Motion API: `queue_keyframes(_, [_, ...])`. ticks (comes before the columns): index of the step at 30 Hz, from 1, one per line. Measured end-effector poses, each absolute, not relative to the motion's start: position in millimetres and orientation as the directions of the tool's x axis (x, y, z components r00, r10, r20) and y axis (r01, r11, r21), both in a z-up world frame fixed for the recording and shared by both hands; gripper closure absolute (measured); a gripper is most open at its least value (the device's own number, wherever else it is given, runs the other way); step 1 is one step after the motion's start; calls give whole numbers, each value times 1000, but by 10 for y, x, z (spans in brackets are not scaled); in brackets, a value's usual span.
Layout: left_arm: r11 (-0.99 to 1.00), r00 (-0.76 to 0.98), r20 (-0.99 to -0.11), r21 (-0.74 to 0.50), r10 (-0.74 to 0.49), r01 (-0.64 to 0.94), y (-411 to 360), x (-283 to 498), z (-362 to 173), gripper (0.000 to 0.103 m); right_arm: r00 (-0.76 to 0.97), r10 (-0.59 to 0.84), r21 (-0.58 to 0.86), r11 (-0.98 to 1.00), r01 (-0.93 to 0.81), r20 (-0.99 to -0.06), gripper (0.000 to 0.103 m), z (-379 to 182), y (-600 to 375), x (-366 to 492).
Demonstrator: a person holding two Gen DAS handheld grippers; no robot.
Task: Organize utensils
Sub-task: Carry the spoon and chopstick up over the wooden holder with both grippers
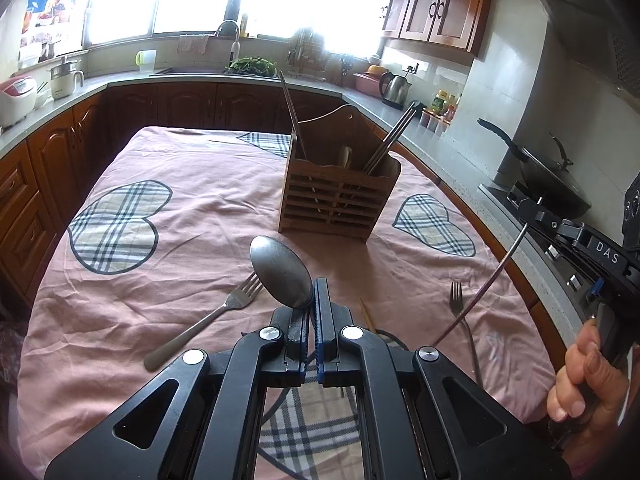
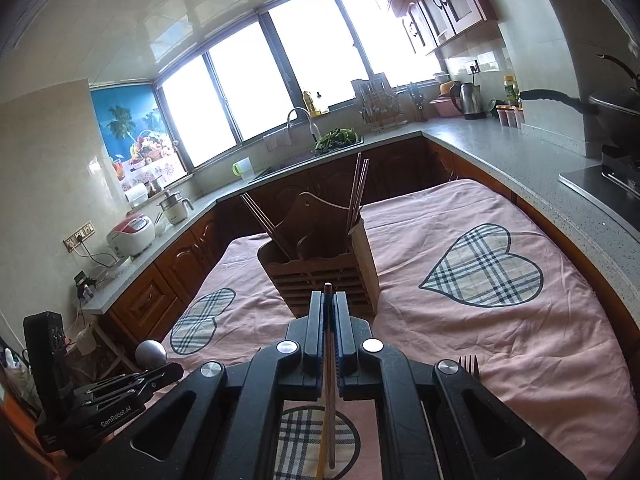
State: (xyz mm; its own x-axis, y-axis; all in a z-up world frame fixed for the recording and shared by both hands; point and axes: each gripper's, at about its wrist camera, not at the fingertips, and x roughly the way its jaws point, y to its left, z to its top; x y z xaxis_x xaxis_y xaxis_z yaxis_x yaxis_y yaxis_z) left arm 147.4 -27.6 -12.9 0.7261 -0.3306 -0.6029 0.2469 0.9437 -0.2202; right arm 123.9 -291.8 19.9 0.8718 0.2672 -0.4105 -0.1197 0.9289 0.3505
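A wooden utensil holder (image 1: 336,196) stands on the pink tablecloth (image 1: 192,184) with chopsticks in its left and right compartments; it also shows in the right wrist view (image 2: 324,264). My left gripper (image 1: 311,300) is shut on a metal spoon (image 1: 280,272), bowl up, in front of the holder. My right gripper (image 2: 328,300) is shut on a chopstick (image 2: 329,380) that runs back between the fingers; in the left wrist view the chopstick (image 1: 488,284) hangs from it at the right. Two forks (image 1: 208,320) (image 1: 460,312) and a wooden chopstick (image 1: 367,314) lie on the cloth.
Grey counters (image 1: 452,148) and brown cabinets ring the table. A wok (image 1: 548,176) sits on the stove at right, a kettle (image 1: 394,88) and a dish rack at the back, and a rice cooker (image 1: 16,100) at left.
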Motion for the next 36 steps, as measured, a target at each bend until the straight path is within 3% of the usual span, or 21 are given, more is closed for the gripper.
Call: queue_keyframes(36, [942,759,-559,-217,-334,255,-246,1848,193,101,909,251,393,913,-108,-334,99,429,-3089,1445])
